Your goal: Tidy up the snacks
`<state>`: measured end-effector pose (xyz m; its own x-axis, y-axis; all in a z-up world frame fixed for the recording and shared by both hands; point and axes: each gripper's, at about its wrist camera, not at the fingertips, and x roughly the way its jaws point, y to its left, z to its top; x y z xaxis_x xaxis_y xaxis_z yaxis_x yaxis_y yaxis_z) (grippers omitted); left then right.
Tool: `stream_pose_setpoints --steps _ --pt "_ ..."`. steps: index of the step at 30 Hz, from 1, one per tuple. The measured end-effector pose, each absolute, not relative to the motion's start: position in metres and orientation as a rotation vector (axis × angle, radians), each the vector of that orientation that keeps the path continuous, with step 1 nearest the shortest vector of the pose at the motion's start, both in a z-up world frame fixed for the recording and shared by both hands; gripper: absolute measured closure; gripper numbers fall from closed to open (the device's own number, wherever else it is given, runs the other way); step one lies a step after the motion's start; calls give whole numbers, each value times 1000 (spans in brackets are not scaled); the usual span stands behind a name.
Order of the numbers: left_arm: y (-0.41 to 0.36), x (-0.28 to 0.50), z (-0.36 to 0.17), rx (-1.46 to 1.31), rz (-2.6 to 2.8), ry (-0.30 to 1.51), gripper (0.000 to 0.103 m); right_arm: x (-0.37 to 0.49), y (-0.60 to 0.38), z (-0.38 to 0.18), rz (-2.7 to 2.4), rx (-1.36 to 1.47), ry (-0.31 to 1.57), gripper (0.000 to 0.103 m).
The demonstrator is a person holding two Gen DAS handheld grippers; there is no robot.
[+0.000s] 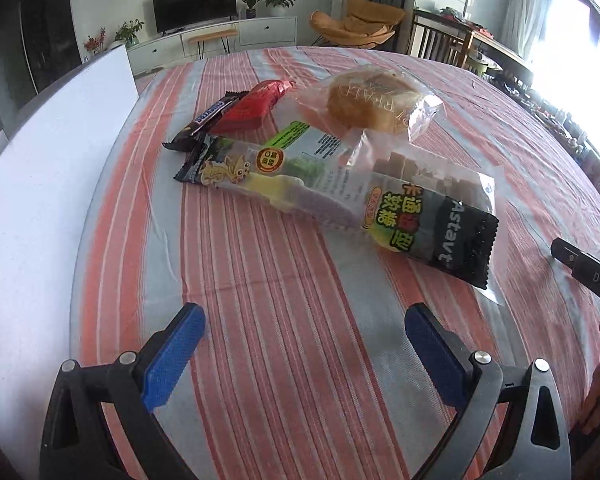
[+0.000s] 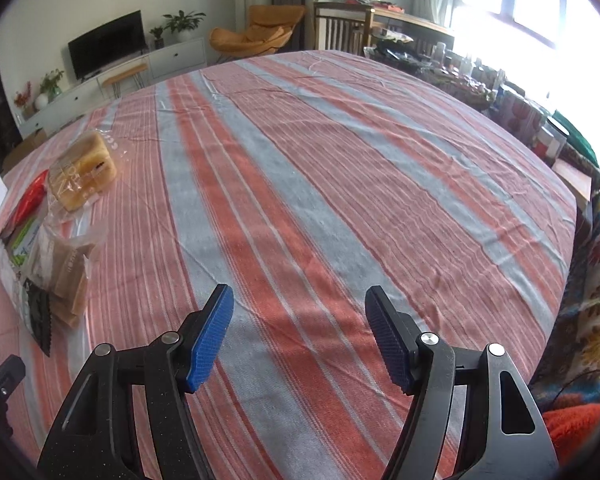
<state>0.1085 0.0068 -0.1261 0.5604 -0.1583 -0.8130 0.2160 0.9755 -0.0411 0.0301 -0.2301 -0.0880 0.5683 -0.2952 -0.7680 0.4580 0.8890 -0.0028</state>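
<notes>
Left wrist view — left hand-held gripper (image 1: 305, 334) wide, empty; right hand-held gripper (image 2: 299, 320) apart, empty — snacks (image 1: 340, 184) ahead on tablecloth (image 1: 280, 320)

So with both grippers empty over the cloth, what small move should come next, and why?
Probably ease the left gripper forward onto the long snack pack. Its jaws stand open and empty, and that pack lies nearest, right ahead, on top of the pile. The right gripper, also open, faces only bare tablecloth, with the snacks off to its left.

green-label packet (image 1: 308, 148) half hidden under other bags.
</notes>
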Motion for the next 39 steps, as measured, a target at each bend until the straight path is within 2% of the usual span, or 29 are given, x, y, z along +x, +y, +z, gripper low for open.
stream_pose_setpoints --steps 20,39 --pt "6 109 -128 96 -205 942 0 29 -226 -91 -445 206 860 18" --pt "6 109 -128 97 -204 942 0 29 -226 -91 -444 207 859 17"
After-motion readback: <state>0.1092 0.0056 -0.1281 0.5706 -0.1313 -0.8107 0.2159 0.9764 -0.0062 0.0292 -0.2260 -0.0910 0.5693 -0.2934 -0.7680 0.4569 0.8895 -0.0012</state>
